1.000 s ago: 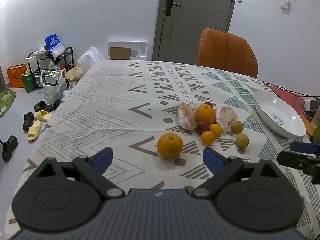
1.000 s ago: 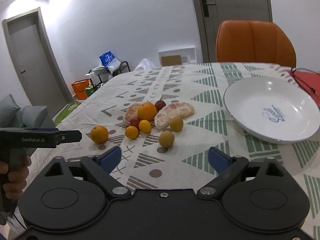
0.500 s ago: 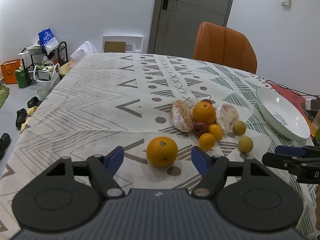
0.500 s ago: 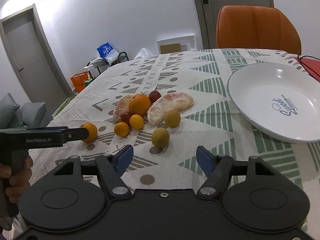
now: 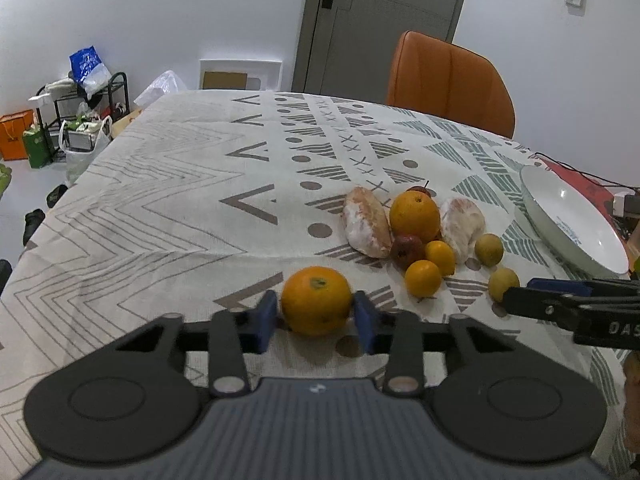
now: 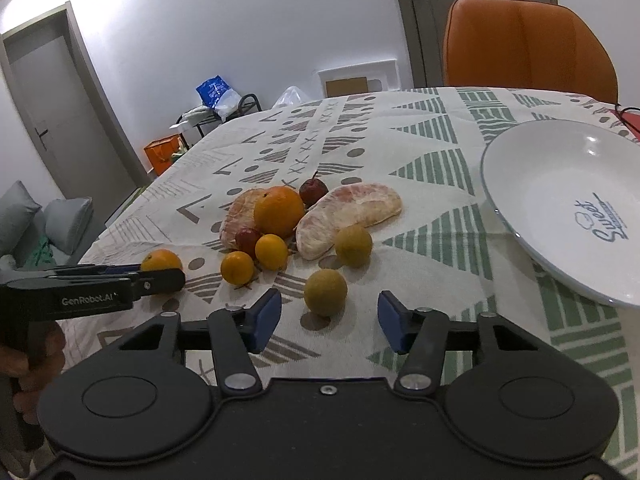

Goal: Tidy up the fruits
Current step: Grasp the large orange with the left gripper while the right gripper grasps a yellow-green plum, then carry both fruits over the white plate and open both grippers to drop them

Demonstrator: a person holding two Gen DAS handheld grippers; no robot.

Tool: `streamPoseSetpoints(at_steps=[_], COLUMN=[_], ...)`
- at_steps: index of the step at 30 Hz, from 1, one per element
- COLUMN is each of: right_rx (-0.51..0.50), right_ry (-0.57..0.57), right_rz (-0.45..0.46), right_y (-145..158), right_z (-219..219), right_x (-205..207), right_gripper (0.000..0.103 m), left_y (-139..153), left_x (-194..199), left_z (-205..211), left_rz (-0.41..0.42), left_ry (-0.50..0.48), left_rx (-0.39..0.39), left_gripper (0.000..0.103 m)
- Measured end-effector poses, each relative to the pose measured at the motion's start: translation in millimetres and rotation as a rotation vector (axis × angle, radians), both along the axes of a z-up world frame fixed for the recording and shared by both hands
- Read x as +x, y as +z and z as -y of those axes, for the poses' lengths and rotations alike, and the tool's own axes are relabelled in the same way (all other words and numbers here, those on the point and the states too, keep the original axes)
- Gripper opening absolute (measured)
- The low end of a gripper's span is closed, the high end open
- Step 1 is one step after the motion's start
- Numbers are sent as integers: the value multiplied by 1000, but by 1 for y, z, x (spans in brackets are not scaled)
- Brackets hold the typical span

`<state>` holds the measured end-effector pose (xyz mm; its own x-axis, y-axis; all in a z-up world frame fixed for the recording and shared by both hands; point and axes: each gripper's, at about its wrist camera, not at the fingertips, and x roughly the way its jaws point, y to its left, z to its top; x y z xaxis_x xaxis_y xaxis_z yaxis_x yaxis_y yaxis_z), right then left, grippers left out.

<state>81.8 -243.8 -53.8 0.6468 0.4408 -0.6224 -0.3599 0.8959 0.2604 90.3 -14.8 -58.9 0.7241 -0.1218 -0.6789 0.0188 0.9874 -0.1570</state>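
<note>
Your left gripper (image 5: 316,316) has its blue pads touching both sides of the lone orange (image 5: 316,300), which sits on the tablecloth (image 5: 160,208) at the near-left of the fruit pile. Looks clamped; the orange rests on the cloth.

Your right gripper (image 6: 326,320) is spread wide, holding nothing. The near yellow-green fruit (image 6: 325,292) sits between its pads, apart from both.

Rest of the pile lies further out: big orange (image 6: 279,211), two pomelo segments (image 6: 348,218), small red fruit (image 6: 313,191), two small oranges (image 6: 271,252). White plate (image 6: 560,208) is on the right, no fruit in it.
</note>
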Motion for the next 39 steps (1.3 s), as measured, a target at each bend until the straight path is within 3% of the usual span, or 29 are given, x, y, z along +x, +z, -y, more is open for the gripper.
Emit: streamPoseSetpoints(at_steps=[5,8,19,39], right_rx=[-11,-16,23,31], right_ry=[5,21,12,-136], right_rz=[11,14,49,113], right_y=[-3,-4,9,25], right_z=[-6,-4,19,84], right_x=[4,5,-14,-51], right_gripper=[40,24,23,23], left_y=[1,3,16,27], left_x=[-2,-4,-9,-1], left_z=[-2,-2,13,78], left_rz=[-1,-1,45,90], left_ry=[5,7,-27,-179], left_rx=[-7,-11,1,10], left_gripper=[37,37,37,37])
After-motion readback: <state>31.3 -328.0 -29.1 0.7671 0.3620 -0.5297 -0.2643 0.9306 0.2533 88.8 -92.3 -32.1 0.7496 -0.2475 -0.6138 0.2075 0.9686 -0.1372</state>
